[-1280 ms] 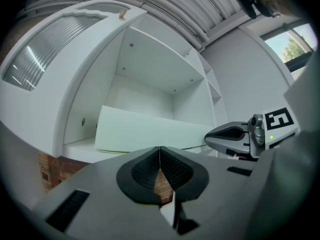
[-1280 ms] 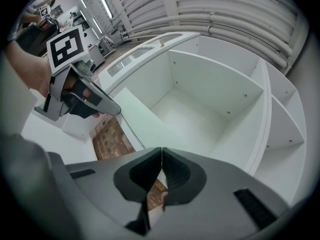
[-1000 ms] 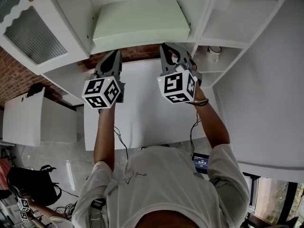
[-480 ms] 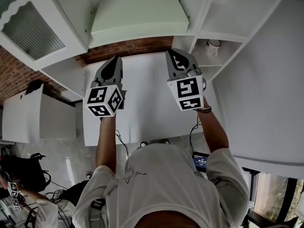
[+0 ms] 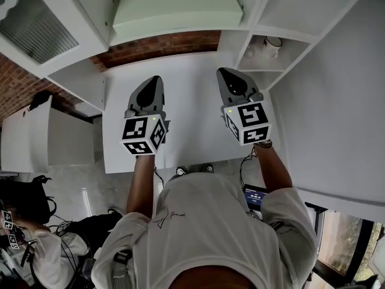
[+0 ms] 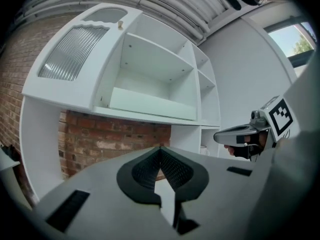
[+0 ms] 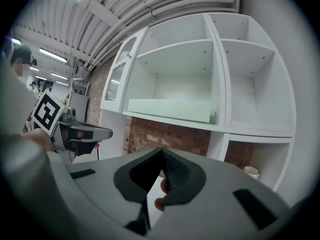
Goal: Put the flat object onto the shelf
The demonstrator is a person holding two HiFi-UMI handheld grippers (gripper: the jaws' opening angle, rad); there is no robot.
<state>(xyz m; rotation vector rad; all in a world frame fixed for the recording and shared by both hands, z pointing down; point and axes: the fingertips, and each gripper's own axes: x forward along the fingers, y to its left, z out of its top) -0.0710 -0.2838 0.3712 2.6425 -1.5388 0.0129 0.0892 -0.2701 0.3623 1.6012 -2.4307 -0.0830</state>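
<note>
Flat object lies where it lay a second ago, on the wide shelf of the white cabinet; what has changed is us: both hands have drawn back from the cabinet and sunk, so that in the head view open counter now shows between the jaw tips and the cabinet's foot, where a second ago the tips reached up to it; the right gripper has also rolled, and its marker cube shows a different face.

We see the flat object as a pale green rectangular panel with rounded corners, lying flat and filling nearly the whole width of its compartment, its long front edge just behind the shelf's lip.

Below the cabinet's shelf runs a brick wall, and in front of that the white counter over which both grippers hang, well apart from the cabinet; at the cabinet's left side a door with a ribbed glass pane stands swung outward; in a low compartment at the cabinet's right sits a small white cup.

The left gripper has its jaws closed tip to tip with nothing between them; the right gripper's jaws are likewise closed and empty; both point toward the cabinet.
</note>
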